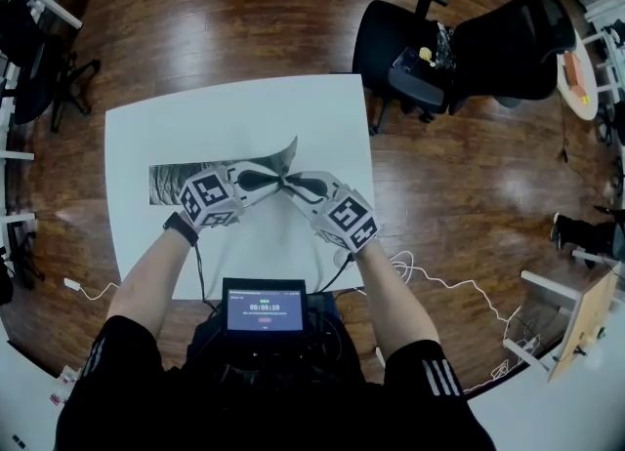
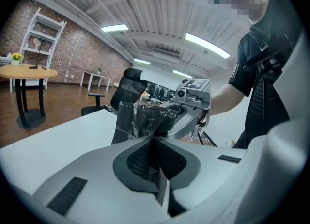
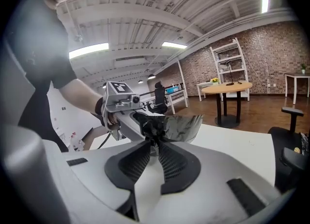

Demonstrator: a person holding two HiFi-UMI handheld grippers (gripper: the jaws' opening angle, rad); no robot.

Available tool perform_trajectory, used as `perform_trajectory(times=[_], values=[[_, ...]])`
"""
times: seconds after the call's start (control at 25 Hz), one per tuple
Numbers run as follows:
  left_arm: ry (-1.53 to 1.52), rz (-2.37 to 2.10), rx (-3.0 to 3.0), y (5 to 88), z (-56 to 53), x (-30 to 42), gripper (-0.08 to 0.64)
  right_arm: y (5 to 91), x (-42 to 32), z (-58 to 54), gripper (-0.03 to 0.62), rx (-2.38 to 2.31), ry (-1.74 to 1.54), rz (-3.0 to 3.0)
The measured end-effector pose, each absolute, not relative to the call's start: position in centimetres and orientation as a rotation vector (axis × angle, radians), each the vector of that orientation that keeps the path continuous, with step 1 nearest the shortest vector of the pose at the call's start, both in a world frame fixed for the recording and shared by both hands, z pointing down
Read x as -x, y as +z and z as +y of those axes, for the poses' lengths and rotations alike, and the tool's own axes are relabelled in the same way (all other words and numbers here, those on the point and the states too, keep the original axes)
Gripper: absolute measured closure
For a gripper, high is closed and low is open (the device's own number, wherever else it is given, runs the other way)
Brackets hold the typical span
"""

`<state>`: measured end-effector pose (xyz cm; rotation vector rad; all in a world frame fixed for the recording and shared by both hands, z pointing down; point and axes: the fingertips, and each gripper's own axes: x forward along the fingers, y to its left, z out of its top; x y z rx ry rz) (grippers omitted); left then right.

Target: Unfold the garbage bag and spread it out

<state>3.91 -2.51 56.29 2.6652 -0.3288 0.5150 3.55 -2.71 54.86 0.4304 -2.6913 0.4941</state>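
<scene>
A grey-black garbage bag (image 1: 181, 184) lies as a folded strip across the middle of the white table (image 1: 244, 107), with one corner lifted near the centre. Both grippers meet tip to tip at that lifted end. My left gripper (image 1: 276, 183) is shut on the crumpled film (image 2: 133, 119), its pads pressed together along their length (image 2: 154, 138). My right gripper (image 1: 290, 184) faces it from the other side. A narrow gap shows between its jaws, and the bunched edge of the bag (image 3: 181, 127) sits at its fingertips (image 3: 155, 143).
A small screen (image 1: 264, 307) stands at the table's near edge by the person's body. Black office chairs (image 1: 459, 49) stand past the far right corner. A white cable (image 1: 430, 278) trails on the wooden floor at the right. A round wooden table (image 3: 232, 88) stands farther off.
</scene>
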Motion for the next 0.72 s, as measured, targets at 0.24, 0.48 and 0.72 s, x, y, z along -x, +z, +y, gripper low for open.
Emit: perform_trajectory(times=[0.24,0.48,0.72], values=[[0.603,-0.244,-2.699,56.8,-1.6,-3.8,0.560,55.3,-3.0,-1.7,0.521,-0.337,0.430,-2.669],[0.628,-0.262,-2.714,56.9,-1.6,-3.6,0.560,54.9,-2.8,-1.6,0.575,-0.344,0.422,-2.678],[0.620,-0.303,-2.715,56.7,-2.2,-2.8,0.560,55.6,-3.9,-2.2,0.575,-0.412,0.423,-2.645]])
